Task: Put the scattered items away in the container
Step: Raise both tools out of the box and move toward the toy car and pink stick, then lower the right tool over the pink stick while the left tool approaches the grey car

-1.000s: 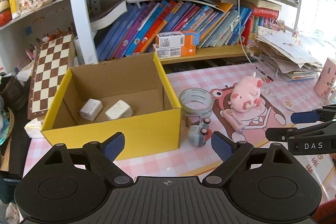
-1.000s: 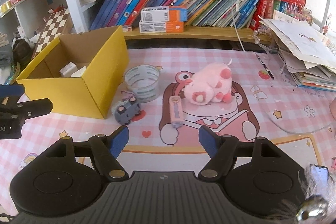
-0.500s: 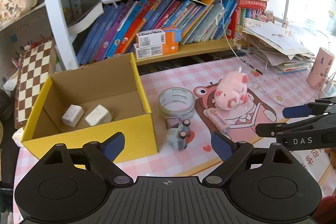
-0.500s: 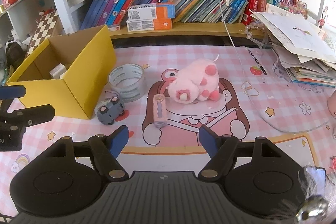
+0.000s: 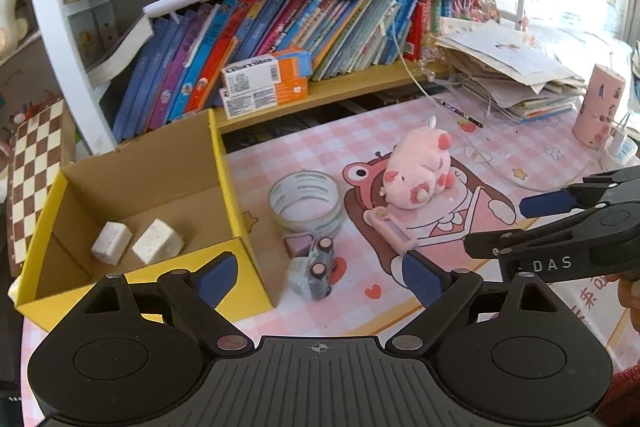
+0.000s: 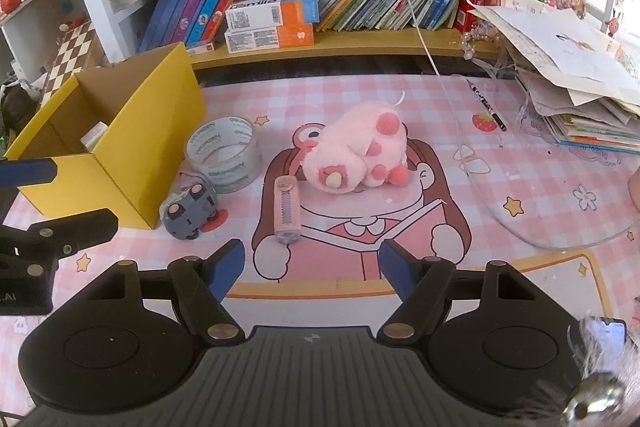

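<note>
Jaws spread and empty on both: left gripper [image 5: 322, 273] over toy car [image 5: 314, 269], right gripper [image 6: 310, 263] near pink utility knife [image 6: 286, 209].

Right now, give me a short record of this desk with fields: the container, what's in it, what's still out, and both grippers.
container: yellow cardboard box, open top, at the left of the pink mat
inside it: two white blocks
still out: tape roll, grey toy car, small purple piece beside the car, pink utility knife, pink plush toy
left gripper: open, empty, above the toy car
right gripper: open, empty, facing the knife and the plush
</note>
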`<state>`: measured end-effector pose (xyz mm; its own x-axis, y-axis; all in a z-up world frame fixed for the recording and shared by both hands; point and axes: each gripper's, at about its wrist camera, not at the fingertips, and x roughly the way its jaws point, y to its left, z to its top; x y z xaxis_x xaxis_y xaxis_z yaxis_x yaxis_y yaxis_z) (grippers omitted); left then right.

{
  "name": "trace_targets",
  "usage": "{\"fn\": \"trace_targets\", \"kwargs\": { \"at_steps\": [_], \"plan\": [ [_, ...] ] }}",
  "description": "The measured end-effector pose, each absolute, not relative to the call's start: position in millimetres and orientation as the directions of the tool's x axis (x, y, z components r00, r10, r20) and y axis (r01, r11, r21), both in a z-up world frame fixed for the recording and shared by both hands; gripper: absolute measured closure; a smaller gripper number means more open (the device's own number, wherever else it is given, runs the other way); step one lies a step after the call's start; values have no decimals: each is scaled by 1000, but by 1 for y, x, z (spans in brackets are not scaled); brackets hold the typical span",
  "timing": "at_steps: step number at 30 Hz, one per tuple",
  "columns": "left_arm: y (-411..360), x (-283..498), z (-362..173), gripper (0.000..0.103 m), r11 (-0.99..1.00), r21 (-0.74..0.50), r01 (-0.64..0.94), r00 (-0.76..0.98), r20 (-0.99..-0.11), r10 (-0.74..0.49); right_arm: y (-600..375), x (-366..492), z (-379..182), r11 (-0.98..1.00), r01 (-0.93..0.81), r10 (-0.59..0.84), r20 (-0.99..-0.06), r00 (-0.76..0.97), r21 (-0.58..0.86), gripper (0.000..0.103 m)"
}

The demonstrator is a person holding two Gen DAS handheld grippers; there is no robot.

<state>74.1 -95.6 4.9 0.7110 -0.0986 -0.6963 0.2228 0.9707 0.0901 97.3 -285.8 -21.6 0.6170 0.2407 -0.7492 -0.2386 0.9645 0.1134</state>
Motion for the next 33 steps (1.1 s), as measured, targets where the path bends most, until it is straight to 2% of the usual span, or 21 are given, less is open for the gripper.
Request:
{"fn": "trace_targets", "kwargs": {
  "at_steps": [20, 30, 33],
  "plan": [
    [-113, 96, -19, 14, 952, 99, 291, 677, -725, -131, -293, 122, -40, 966, -222, 242, -777, 581, 134, 30],
    [-120, 107, -37, 38, 940, 145, 308, 662, -742, -102, -290, 128, -47, 958, -238, 271, -786, 556, 162, 41],
    [-120, 110, -41, 39, 938, 162, 308, 662, -744, -89, -290, 131, -50, 956, -239, 278, -791, 545, 171, 46]
  ]
}}
